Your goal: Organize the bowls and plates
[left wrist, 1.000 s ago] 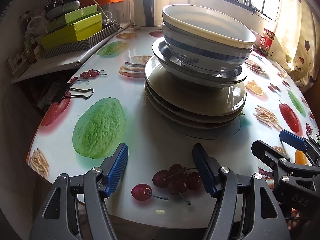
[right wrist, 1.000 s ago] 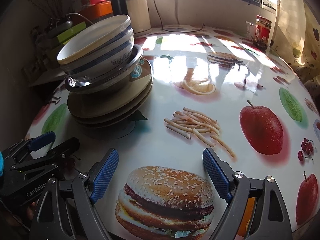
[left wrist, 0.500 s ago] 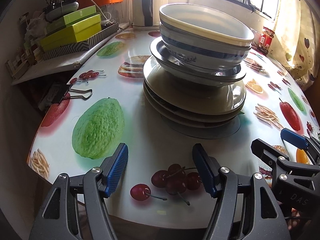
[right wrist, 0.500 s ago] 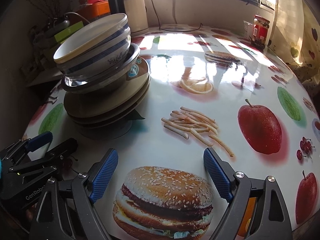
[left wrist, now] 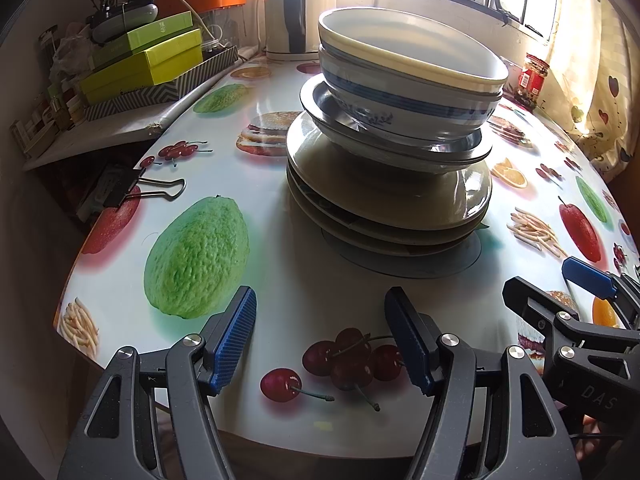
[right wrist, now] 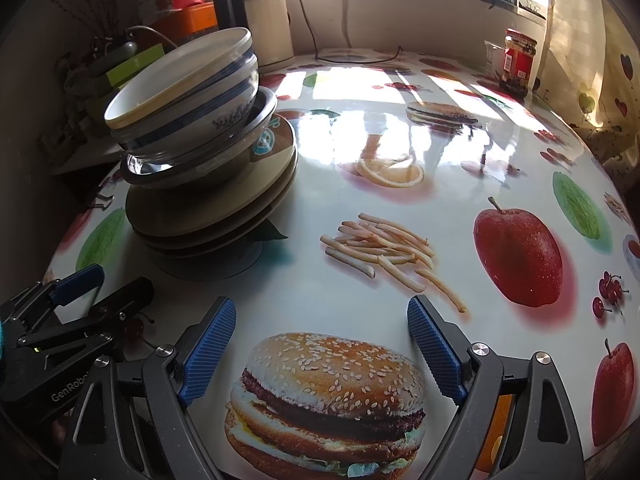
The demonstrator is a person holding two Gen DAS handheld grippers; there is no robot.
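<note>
One pile of dishes stands on the fruit-print table point(left wrist: 280, 292). Lowest are several beige plates point(left wrist: 384, 200) point(right wrist: 208, 208), on them a metal dish point(left wrist: 400, 148) point(right wrist: 192, 168), and on top two nested white bowls point(left wrist: 408, 76) point(right wrist: 188, 100), the lower one blue-banded. My left gripper point(left wrist: 320, 344) hovers open over the printed cherries, short of the pile, nothing between its blue pads. My right gripper point(right wrist: 320, 352) is open above the printed burger, to the right of the pile, holding nothing. Each gripper shows at the edge of the other's view.
A kettle point(right wrist: 266, 20) stands at the back by the window, its cord trailing over the table. A red-lidded jar point(right wrist: 518, 64) sits far right. A binder clip point(left wrist: 136, 190) lies at the left edge. Green boxes point(left wrist: 144, 64) are stacked on a side shelf.
</note>
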